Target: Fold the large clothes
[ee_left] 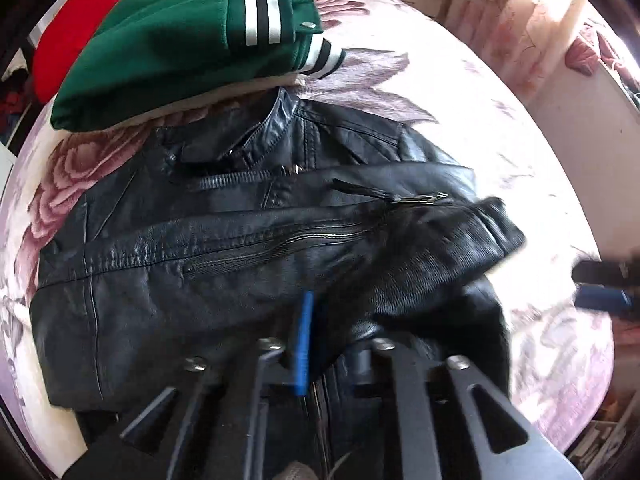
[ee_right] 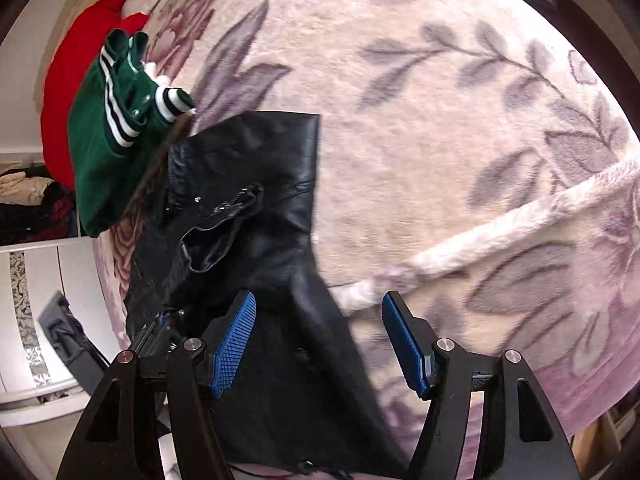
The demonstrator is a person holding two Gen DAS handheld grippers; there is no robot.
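A black leather jacket (ee_left: 208,240) lies on the floral bed cover (ee_left: 460,92), collar away from me, both sleeves folded across its front. My left gripper (ee_left: 332,344) is shut on the jacket's lower hem, leather bunched between its blue pads. The jacket also shows in the right wrist view (ee_right: 256,216), where its edge runs down between the fingers of my right gripper (ee_right: 320,344), which is open and empty just above it. The right gripper shows in the left wrist view (ee_left: 604,284) at the right edge.
A folded green jacket with white stripes (ee_left: 192,40) sits on a red garment (ee_left: 72,36) beyond the collar, also in the right wrist view (ee_right: 108,132). A raised fold of the cover (ee_right: 500,232) runs to the right. White furniture (ee_right: 44,320) stands left of the bed.
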